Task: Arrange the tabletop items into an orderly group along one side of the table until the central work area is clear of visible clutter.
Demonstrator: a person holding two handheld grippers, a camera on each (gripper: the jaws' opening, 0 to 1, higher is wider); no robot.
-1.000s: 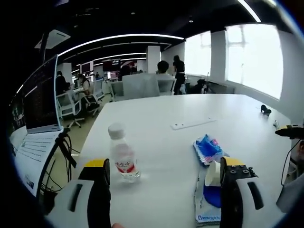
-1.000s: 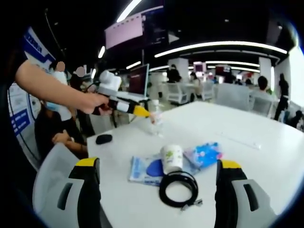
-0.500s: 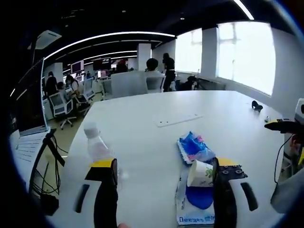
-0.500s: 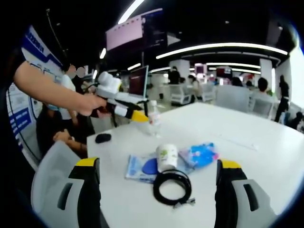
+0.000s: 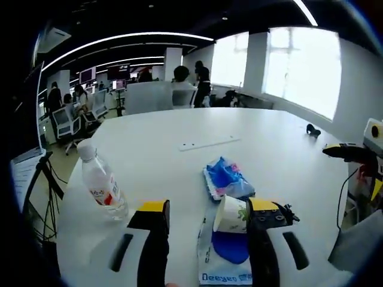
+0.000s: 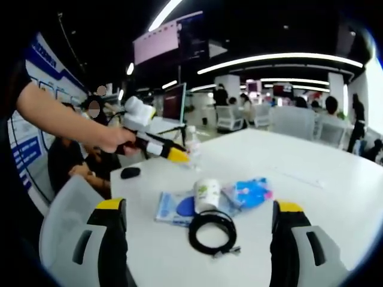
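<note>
A clear water bottle (image 5: pixel 103 188) with a red label stands left of my left gripper (image 5: pixel 208 208), outside its jaws. The left gripper is open, with a white paper cup (image 5: pixel 232 214) just inside its right jaw, standing on a flat blue-and-white pack (image 5: pixel 222 258). A crumpled blue packet (image 5: pixel 226 178) lies beyond the cup. My right gripper (image 6: pixel 199 209) is open and hangs over the near table edge, short of a black cable coil (image 6: pixel 212 226), the cup (image 6: pixel 206 194), the flat pack (image 6: pixel 172 208) and the blue packet (image 6: pixel 251 191). The bottle (image 6: pixel 192 143) stands behind the left gripper (image 6: pixel 178 155).
A black mouse (image 6: pixel 130 173) lies near the table's left corner. A white strip (image 5: pixel 208 143) and a small black object (image 5: pixel 311 128) sit farther out on the white table (image 5: pixel 269 137). A monitor (image 6: pixel 175 101), chairs and seated people ring the table.
The left gripper view has swung right: the bottle now sits left of the jaws and the cup stands between them. The left jaws have drawn closer together. The right gripper has hardly moved.
</note>
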